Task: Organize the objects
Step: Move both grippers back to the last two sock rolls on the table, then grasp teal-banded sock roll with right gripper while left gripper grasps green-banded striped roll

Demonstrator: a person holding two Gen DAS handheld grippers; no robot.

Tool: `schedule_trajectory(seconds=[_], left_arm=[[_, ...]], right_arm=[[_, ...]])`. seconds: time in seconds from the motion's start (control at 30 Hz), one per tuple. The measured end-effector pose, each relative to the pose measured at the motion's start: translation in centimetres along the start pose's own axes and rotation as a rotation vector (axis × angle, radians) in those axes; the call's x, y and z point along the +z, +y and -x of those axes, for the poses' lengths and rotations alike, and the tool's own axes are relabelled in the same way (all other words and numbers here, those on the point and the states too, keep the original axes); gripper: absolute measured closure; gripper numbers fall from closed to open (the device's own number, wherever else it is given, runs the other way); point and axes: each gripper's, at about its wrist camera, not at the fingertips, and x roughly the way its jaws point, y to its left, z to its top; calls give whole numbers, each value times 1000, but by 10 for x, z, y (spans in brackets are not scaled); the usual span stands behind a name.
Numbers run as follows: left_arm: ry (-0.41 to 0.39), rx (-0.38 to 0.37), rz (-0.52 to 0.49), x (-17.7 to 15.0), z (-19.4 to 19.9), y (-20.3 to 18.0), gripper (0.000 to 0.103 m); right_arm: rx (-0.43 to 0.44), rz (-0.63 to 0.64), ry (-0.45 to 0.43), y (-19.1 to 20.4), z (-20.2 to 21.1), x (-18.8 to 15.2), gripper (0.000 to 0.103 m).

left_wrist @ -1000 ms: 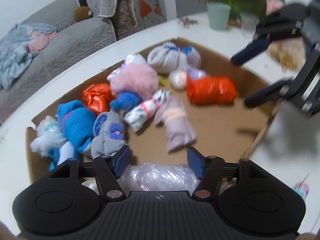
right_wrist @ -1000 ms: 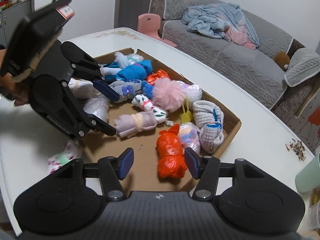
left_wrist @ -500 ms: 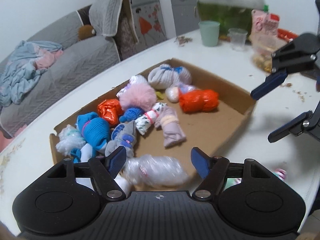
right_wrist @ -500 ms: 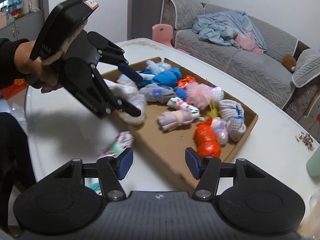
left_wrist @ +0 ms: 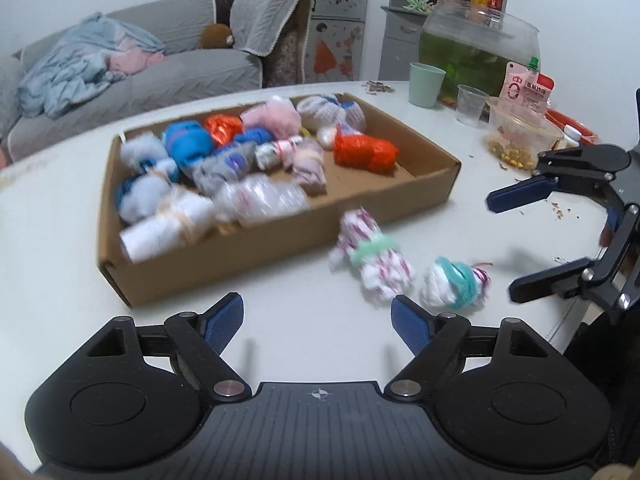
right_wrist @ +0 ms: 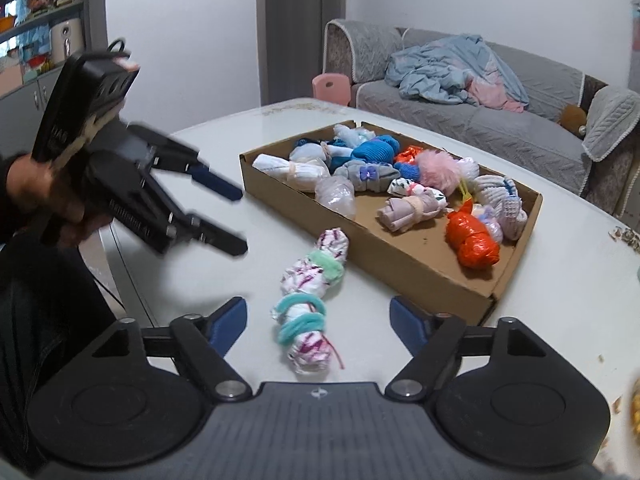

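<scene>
White table is filling both views, grey sofa sitting behind it. Left gripper is hovering over bare tabletop, jaws opening wide, nothing between them. Right gripper is also opening, jaws spread, pads not touching anything; teal-banded sock roll is lying on the table between its fingertips, green-banded sock roll lying just beyond it. Same two rolls are sitting ahead-right of the left gripper. Cardboard tray is resting just past the rolls, apart from them, holding many bundles: orange bundle, pink pom-pom, blue roll. Green cup and fish tank are standing far right of the left gripper.
</scene>
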Motion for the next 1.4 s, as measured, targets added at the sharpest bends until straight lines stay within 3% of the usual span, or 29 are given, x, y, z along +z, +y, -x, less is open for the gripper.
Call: schedule_trajectory(seconds=[0.27, 0.57, 0.97, 1.07, 1.23, 1.4], left_arm=[[-11, -3, 70, -6, -12, -9, 17], [-9, -8, 102, 14, -36, -23, 16], [-13, -4, 110, 28, -66, -39, 16], [-21, -5, 102, 25, -68, -41, 17], [-36, -8, 96, 23, -66, -43, 22], [-53, 4, 63, 19, -63, -49, 42]], right_arm=[[-18, -40, -15, 15, -15, -19, 26], [-37, -16, 2, 20, -21, -29, 27], [-85, -40, 3, 8, -28, -27, 45], [-100, -64, 22, 3, -30, -28, 54], [-129, -110, 29, -7, -27, -30, 74], [-148, -139, 30, -15, -23, -33, 76]])
